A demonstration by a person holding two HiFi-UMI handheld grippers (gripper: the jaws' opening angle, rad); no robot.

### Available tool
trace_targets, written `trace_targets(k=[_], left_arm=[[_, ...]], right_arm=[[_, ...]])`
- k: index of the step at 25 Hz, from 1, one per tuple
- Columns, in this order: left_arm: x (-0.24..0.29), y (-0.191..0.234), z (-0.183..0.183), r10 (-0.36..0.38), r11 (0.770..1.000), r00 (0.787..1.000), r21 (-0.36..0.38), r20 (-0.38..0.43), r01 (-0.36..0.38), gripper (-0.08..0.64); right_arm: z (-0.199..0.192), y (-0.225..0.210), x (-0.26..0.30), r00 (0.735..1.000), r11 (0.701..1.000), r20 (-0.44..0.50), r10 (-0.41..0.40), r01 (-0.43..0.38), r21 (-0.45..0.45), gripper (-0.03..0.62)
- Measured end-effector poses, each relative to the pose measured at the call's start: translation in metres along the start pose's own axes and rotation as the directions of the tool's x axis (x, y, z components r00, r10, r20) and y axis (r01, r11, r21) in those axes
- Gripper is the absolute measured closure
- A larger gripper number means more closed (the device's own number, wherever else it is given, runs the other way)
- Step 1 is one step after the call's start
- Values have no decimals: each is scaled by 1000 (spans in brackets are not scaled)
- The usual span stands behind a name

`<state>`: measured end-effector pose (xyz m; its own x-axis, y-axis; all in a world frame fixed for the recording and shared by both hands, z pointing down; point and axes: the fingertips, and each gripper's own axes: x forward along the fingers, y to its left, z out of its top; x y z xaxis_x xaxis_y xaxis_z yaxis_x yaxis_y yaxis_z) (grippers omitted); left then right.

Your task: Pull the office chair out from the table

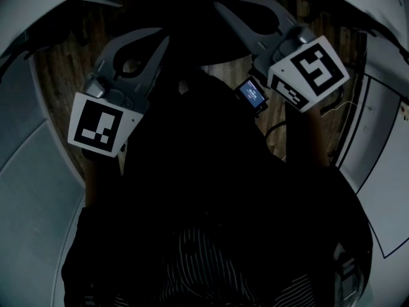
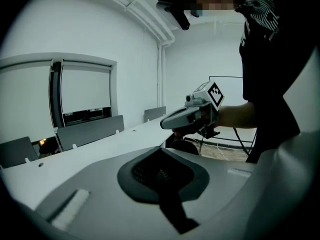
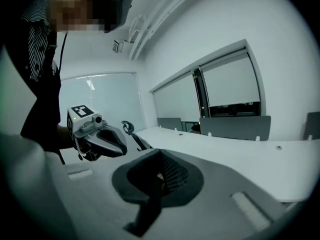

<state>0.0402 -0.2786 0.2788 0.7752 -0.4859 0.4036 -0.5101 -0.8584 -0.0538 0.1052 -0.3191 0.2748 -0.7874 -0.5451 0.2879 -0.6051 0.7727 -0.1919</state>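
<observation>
The head view is very dark. My left gripper (image 1: 167, 38) and right gripper (image 1: 217, 4) are held out in front of the person's body, both shut with nothing between the jaws. Between their tips lies a dark rounded shape (image 1: 201, 47), which may be the office chair's back. In the right gripper view a dark chair (image 3: 128, 132) stands at the near end of the white table (image 3: 240, 154), beyond the left gripper (image 3: 97, 136). In the left gripper view a dark rounded chair part (image 2: 185, 145) shows under the right gripper (image 2: 192, 116), beside the table (image 2: 100, 149). Neither gripper touches the chair.
Grey divider panels (image 2: 90, 131) stand along the table, with windows and lowered blinds (image 2: 85, 89) behind them. Cables (image 2: 222, 146) lie on the wooden floor (image 1: 64, 62). A small lit screen (image 1: 251, 96) sits by the right gripper. The person's body fills the lower head view.
</observation>
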Motion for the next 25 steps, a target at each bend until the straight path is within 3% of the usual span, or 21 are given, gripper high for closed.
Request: trace_targets(k=[8,12,18,21,25], left_arm=[[-18,2,-37,-174,982,983,65,-56,178,558],[-2,-5,-40,-192,974,975,102,-109,203,558],[-19,-6,-38,-238,964,969,106,-60,243,558],[-25,-11,-34,-276,961,961,24,24,275,558],[-31,-13,-37,-286,958,958,34,14,285,557]], right_arm=[[-3,40,17,989,981,-86,-117,101,-167,592],[0,44,0,988,978,-101,-115,95,-186,592],[-3,79,2,982,960,-153,-108,63,-271,591],[-18,88,1,975,962,-199,-95,40,-268,592],[-37,86,0,956,951,-268,-117,30,-308,591]])
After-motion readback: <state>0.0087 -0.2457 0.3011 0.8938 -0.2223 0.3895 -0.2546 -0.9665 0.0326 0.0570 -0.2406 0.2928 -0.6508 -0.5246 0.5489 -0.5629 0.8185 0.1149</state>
